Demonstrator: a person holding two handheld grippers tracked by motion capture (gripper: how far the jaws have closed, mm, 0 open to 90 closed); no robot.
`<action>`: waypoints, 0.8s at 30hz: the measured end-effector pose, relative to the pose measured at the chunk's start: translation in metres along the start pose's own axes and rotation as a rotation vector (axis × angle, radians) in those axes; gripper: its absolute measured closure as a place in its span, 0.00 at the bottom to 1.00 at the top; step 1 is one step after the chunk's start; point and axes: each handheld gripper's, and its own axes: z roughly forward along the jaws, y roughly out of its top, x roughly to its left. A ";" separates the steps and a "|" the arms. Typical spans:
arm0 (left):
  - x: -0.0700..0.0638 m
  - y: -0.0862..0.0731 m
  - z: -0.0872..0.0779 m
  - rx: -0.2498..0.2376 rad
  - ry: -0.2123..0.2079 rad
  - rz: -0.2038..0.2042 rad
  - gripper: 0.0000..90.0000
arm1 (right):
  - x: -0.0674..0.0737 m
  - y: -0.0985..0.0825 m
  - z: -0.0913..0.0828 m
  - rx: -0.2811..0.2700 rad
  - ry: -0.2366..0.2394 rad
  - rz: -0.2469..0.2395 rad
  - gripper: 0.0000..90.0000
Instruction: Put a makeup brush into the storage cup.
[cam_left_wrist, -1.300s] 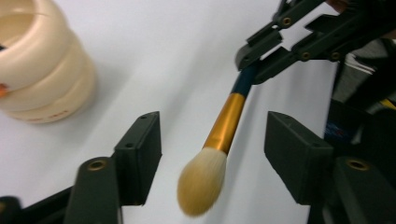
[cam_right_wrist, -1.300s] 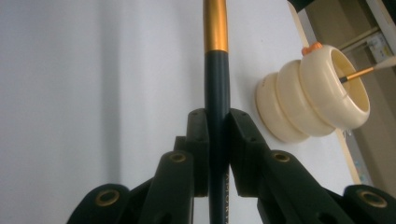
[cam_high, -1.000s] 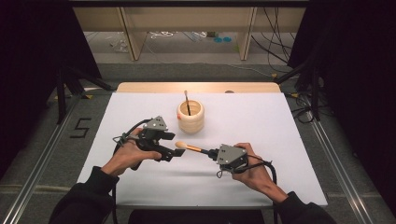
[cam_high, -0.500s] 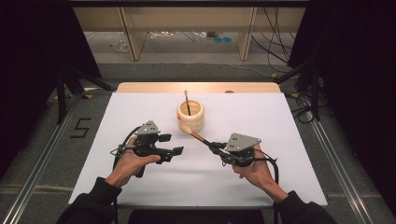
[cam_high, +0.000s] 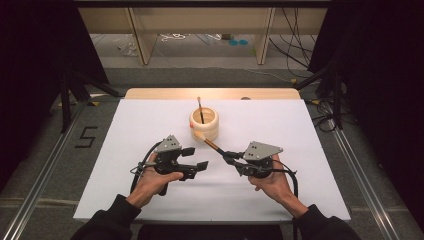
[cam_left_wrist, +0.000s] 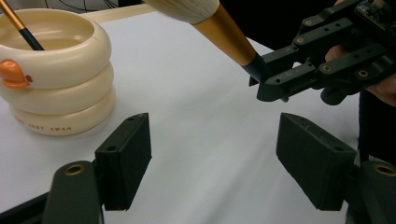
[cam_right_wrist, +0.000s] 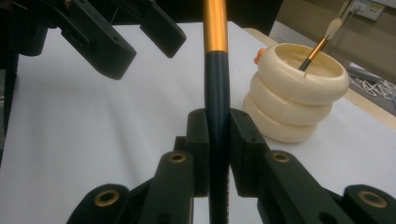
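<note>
**Right gripper pinches a makeup brush beside the ringed cup; left gripper stands spread and empty**

The right gripper (cam_high: 231, 158) has its two black jaws pressed together on the dark handle of a makeup brush (cam_high: 212, 144). In the right gripper view the handle (cam_right_wrist: 217, 107) runs straight up between the pads, dark at the grip and turning to a gold ferrule higher up. From the high view the brush slants away from the jaws, up and to the left, and its pale bristle head ends at the near wall of the cream ringed cup (cam_high: 204, 125); whether it touches the wall cannot be told.

The left gripper (cam_high: 198, 158) has its jaws spread wide with nothing between them. In the left gripper view the two pads (cam_left_wrist: 126, 158) stand well apart over the bare white table (cam_left_wrist: 196, 116). The brush's gold ferrule and bristle head (cam_left_wrist: 219, 23) hang ahead of and above them, held by the other gripper to the upper right.

The cup, three stacked rings with a small orange duck-bill on the rim, sits beyond both grippers, nearly between them. A second, thinner brush (cam_high: 200, 110) stands tilted inside it, leaning on the rim.
</note>
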 end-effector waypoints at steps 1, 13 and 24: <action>-0.001 0.000 0.001 -0.009 -0.003 -0.010 0.29 | 0.000 0.000 0.000 0.002 0.002 0.000 0.88; -0.002 0.002 0.008 -0.039 -0.008 -0.052 0.31 | 0.005 0.000 0.003 0.001 0.014 0.000 0.88; -0.002 0.005 0.013 -0.062 -0.034 -0.064 0.32 | 0.009 0.000 0.006 0.002 0.029 -0.008 0.88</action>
